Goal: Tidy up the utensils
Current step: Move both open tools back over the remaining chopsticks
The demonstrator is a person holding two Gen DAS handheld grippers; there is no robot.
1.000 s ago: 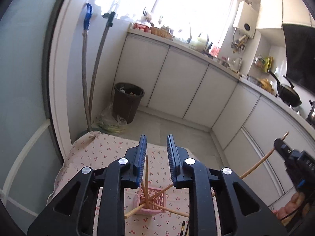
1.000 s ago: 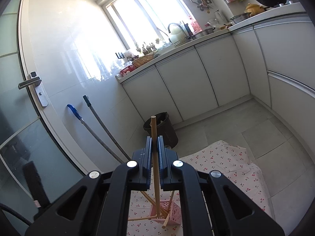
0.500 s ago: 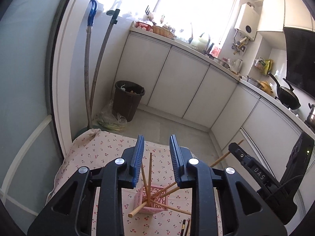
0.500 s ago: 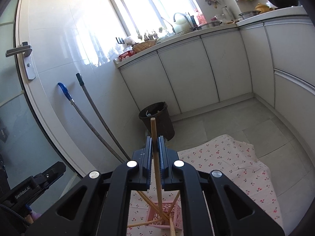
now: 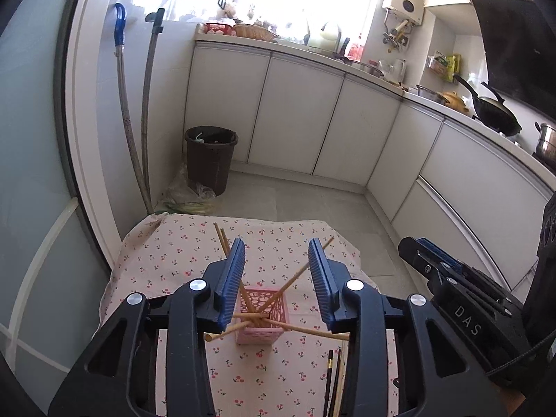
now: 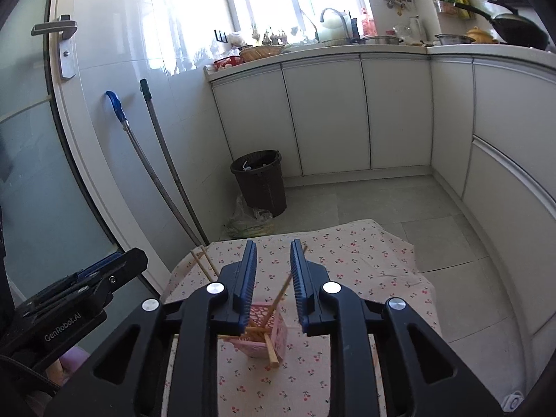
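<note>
A pink lattice basket (image 5: pixel 260 326) stands on the cherry-print cloth (image 5: pixel 173 250), with several wooden chopsticks (image 5: pixel 295 276) leaning out of it at all angles. My left gripper (image 5: pixel 276 246) hovers above and just in front of it, its jaws opening with nothing held. In the right wrist view the basket (image 6: pixel 274 337) sits below my right gripper (image 6: pixel 273 246). Its jaws are opening too. A chopstick (image 6: pixel 281 292) leans up out of the basket between its fingers, and neither pad presses on it. Each gripper shows at the edge of the other's view: the right gripper (image 5: pixel 427 253), the left gripper (image 6: pixel 104 271).
A pair of dark chopsticks (image 5: pixel 328 375) lies on the cloth near the front, right of the basket. Beyond the table stand a brown waste bin (image 5: pixel 210 156), a plastic bag beside it, two mop handles (image 5: pixel 125 104) against the wall, and white kitchen cabinets (image 5: pixel 295 114).
The right gripper, shut on an upright wooden chopstick, has opened; that chopstick now leans in the basket. The left jaws have widened. Both grippers have dropped closer to the basket.
</note>
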